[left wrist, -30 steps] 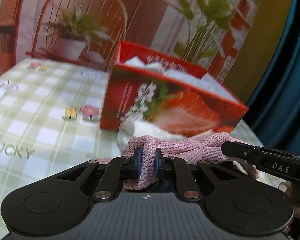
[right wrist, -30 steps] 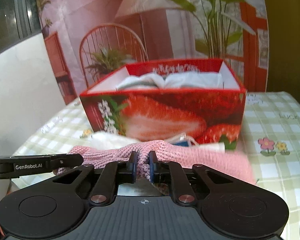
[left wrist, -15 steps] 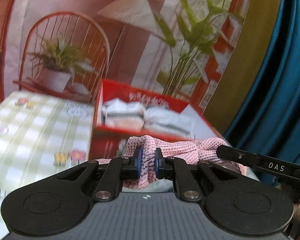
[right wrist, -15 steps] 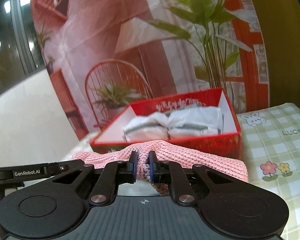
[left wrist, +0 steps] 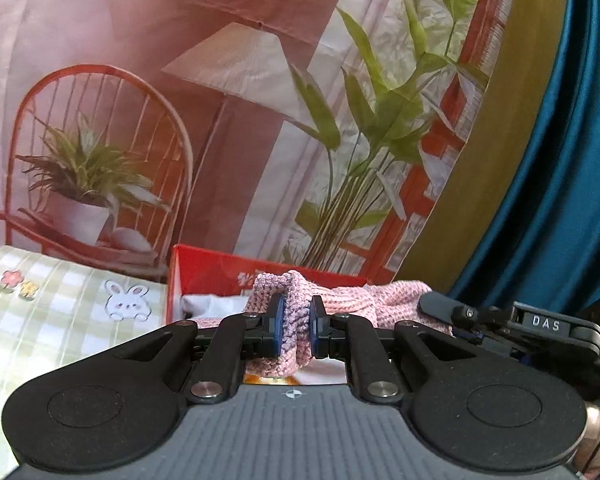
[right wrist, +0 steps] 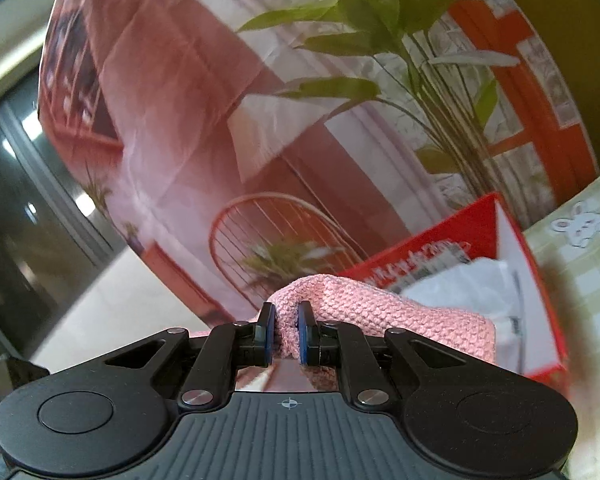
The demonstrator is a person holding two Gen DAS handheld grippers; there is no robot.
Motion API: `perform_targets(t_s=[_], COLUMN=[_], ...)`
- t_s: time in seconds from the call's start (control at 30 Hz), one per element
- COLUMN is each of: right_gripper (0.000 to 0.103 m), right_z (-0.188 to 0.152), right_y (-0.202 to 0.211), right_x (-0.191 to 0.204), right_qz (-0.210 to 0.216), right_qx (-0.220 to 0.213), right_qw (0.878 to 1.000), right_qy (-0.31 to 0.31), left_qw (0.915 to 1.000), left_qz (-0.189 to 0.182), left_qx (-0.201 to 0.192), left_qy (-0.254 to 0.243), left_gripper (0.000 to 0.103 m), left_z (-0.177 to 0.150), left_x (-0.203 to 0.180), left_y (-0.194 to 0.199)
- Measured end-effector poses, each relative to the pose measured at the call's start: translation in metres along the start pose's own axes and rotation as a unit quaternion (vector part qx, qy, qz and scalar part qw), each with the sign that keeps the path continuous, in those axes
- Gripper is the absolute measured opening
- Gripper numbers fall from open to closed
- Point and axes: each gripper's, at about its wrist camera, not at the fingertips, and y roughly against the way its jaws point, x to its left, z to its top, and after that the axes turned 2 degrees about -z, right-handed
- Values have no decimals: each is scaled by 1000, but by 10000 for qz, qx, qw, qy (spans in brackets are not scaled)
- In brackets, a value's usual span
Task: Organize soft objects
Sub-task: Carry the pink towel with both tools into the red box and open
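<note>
Here, both tools pinching pink knit (left wrist: 296, 322)

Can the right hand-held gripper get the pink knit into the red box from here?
Probably yes. The right hand-held gripper is shut on the pink knit, the red box is open-topped just ahead, and nothing blocks it.

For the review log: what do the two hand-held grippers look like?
Both match: the left hand-held gripper and right hand-held gripper have black bodies with ribbed grey tops, round side discs, silver pivot screws and blue finger pads. The right one, seen from the left camera, bears a white "DAS" label.
</note>
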Motion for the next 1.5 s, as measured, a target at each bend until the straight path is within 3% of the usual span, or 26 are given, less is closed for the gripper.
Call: perform_targets(t_s=[0.13,0.33,0.43,0.53,0.63,0.8,1.1,1.33,1.5], right_gripper=[11,11,11,11,11,11,11,11,19], right_z=[14,16,6,-3,-11,-10,-22,-27,-32], right_y=[-21,-49,-55,-60,-65,-87,-118,-132,-135], right_x=[-22,-50,-66,-78,-79,-59,-31,-37,-30], right_qz=[488,501,366,-37,-490,-1178,-2163,-2688,-3009], right_qx=[-135,-23,57,290,580,1318,2008,2319,2418], right_qw=[9971,9925,9903,9901,9908,9837,9520,9289,9120], right_qy=[-562,-1116,-1342,-1372,-1116,-324,813,1056,1390], left_qw=[9994,9971,9966,9959,9925,9838,9809,9779,9765], left_qz=[-54,-81,-38,39,111,143,392,694,847], left_qx=[153,392,629,874,1204,1754,1858,1866,1831], left_qy=[302,653,531,217,-200,-340,-413,-636,-753], left_gripper=[14,14,14,14,14,13,13,14,14], left_z=[8,9,4,-1,-8,-20,-22,-20,-20], left_x=[14,31,33,29,22,18,17,18,16], left_y=[-24,-54,-67,-78,-91,-115,-127,-127,-122])
